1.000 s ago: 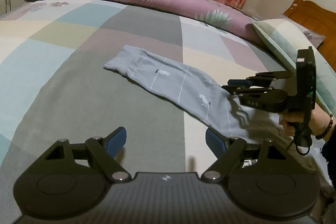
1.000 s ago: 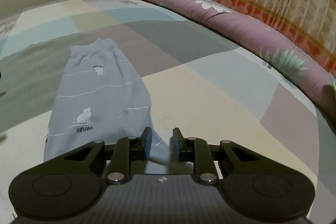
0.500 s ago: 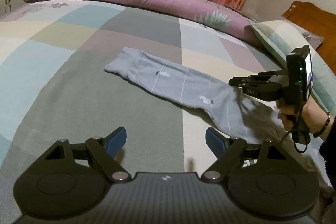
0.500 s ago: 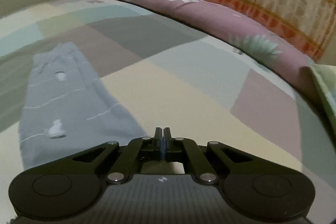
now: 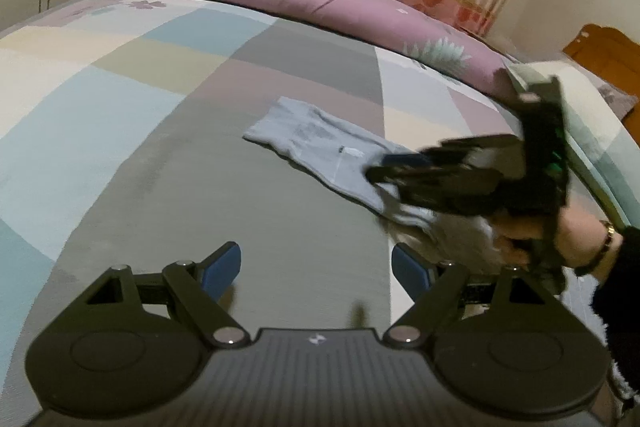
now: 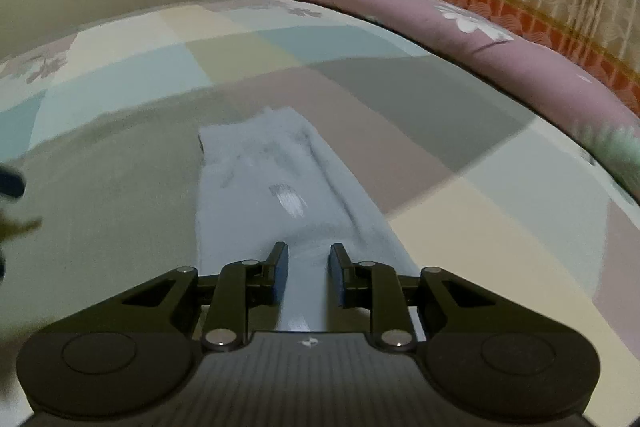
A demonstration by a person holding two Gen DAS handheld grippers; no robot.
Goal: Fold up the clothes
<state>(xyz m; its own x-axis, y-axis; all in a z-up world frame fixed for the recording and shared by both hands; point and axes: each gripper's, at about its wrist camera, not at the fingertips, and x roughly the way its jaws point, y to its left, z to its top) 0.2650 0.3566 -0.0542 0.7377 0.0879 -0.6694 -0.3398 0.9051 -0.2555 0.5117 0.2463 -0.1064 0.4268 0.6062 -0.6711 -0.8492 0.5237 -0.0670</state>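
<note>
A pair of light blue-grey trousers [image 5: 320,143] is laid on the patchwork bedspread [image 5: 120,115], stretched out lengthwise with the legs folded one over the other. Thin white lines and a small white print are seen on the cloth. The far end is spread flat; the near end [image 6: 306,291] is raised off the bedspread and bunched.

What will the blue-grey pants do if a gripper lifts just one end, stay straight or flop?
Probably flop. The pants lie thin, flat and creased on the bedspread, so they look soft. Near the right gripper the cloth already bunches up. They look light, so the far end would likely drag and sag.
</note>
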